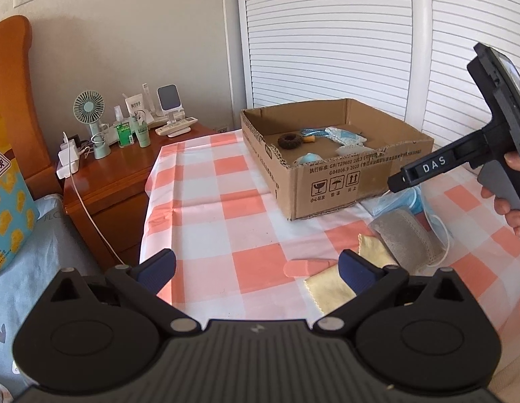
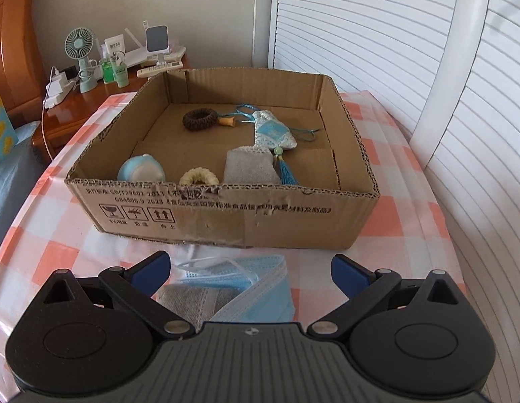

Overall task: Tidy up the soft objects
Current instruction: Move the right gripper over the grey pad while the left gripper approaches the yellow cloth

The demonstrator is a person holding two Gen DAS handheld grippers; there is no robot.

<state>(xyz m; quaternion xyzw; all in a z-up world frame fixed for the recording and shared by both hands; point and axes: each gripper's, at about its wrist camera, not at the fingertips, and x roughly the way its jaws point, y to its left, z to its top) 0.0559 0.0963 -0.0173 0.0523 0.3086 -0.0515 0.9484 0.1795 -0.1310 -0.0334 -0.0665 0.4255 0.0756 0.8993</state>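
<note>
Right gripper (image 2: 250,270), jaws spread, above blue face masks (image 2: 256,288); trailing ear loops risk snagging the cardboard box (image 2: 226,215) rim. Left gripper (image 1: 256,268) likewise spread.

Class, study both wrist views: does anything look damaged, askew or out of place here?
Yes. The cardboard box has a torn, ragged front rim. Blue face masks lie crumpled in a heap with a grey mask and yellow cloth outside the box, not yet sorted.
</note>
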